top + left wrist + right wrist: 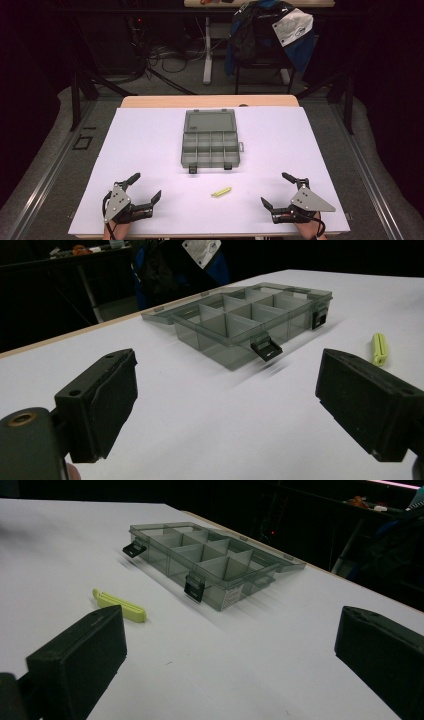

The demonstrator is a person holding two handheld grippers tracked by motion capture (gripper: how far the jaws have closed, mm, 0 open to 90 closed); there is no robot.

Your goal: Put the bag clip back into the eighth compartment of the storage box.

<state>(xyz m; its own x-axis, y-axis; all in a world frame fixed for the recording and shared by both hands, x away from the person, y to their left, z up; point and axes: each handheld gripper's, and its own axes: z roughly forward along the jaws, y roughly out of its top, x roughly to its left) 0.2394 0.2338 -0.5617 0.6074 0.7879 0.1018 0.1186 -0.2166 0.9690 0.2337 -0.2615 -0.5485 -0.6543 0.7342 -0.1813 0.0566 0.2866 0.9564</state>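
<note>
The yellow-green clip [221, 191] lies on the tabletop [150, 145] between my grippers, long axis crosswise, nearer my right gripper [273, 190]; both jaws gape wide, empty, like my left gripper [146, 186].

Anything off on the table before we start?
Nothing stands out. The organizer box lies open and square on the white table, compartments empty, with the yellow-green clip loose in front of it. Left gripper and right gripper are open, touching nothing.
</note>
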